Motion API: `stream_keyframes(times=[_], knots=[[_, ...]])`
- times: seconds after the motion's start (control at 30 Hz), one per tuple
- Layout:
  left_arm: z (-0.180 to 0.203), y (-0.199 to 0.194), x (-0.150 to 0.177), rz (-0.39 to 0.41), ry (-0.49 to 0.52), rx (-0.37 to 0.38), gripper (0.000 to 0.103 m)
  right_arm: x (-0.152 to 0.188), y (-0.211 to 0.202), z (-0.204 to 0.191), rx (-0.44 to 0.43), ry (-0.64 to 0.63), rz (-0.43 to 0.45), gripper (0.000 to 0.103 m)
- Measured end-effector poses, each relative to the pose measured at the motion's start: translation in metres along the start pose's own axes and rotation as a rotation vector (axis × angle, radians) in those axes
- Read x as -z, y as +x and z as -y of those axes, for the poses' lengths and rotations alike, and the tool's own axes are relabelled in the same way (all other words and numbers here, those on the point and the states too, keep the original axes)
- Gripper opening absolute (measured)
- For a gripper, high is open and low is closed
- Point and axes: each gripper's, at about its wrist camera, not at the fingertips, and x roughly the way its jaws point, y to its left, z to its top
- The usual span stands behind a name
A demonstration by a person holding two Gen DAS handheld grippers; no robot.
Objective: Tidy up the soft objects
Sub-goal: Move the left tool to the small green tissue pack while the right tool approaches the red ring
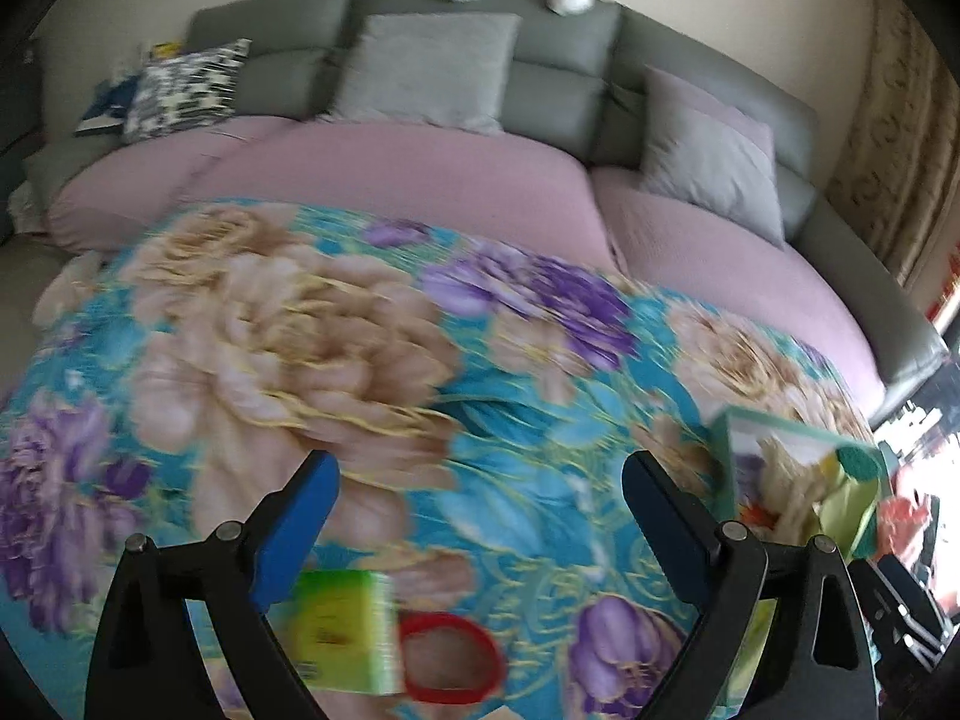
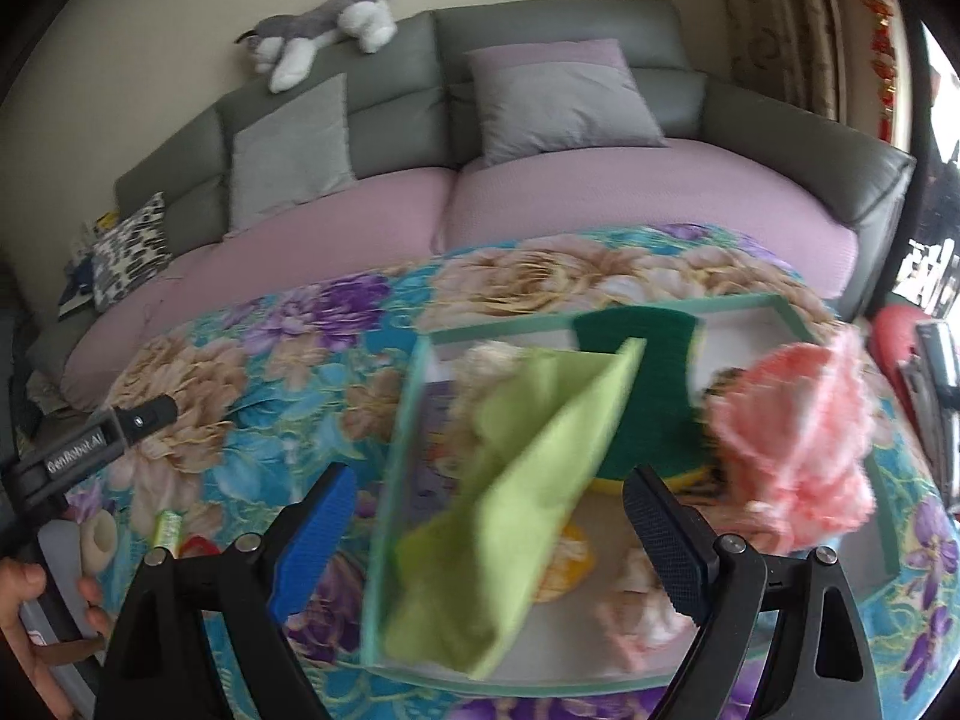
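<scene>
A shallow teal-rimmed box (image 2: 414, 396) sits on the floral tablecloth (image 2: 252, 360). It holds a light green cloth (image 2: 528, 480) draped over its near-left rim, a dark green scrubbing pad (image 2: 648, 384), a fluffy pink object (image 2: 798, 432) and beige and yellow soft items. My right gripper (image 2: 486, 516) is open just above the box, with nothing between its fingers. My left gripper (image 1: 480, 504) is open and empty over the cloth (image 1: 360, 330). The box's corner (image 1: 798, 468) shows at the right in the left wrist view.
A green packet (image 1: 342, 630) and a red ring (image 1: 450, 654) lie below my left gripper. A grey sofa (image 2: 540, 36) with pink seat covers, grey cushions and a plush husky (image 2: 324, 30) stands behind the table. The left gripper's body (image 2: 78, 450) shows at the left in the right wrist view.
</scene>
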Motion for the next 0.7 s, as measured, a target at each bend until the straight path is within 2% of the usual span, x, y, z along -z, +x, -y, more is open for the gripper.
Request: stream_keyframes(times=[0.17, 0.27, 0.37, 0.47, 0.7], knots=[[-0.039, -0.017, -0.008, 0.048, -0.049, -0.074, 0.096, 0.002, 0.01, -0.042, -0.059, -0.069, -0.012, 0.092], [-0.059, -0.021, -0.008, 0.049, -0.088, -0.092, 0.096, 0.005, 0.015, -0.069, -0.121, -0.096, -0.021, 0.092], [-0.078, -0.021, -0.006, 0.033, -0.13, -0.085, 0.096, 0.01, 0.022, -0.093, -0.167, -0.135, -0.043, 0.092], [-0.091, -0.017, -0.001, 0.01, -0.15, -0.102, 0.096, 0.02, 0.031, -0.118, -0.175, -0.203, -0.074, 0.092], [-0.111, -0.005, 0.019, -0.074, -0.174, -0.11, 0.096, 0.038, 0.049, -0.139, -0.186, -0.261, -0.155, 0.092]])
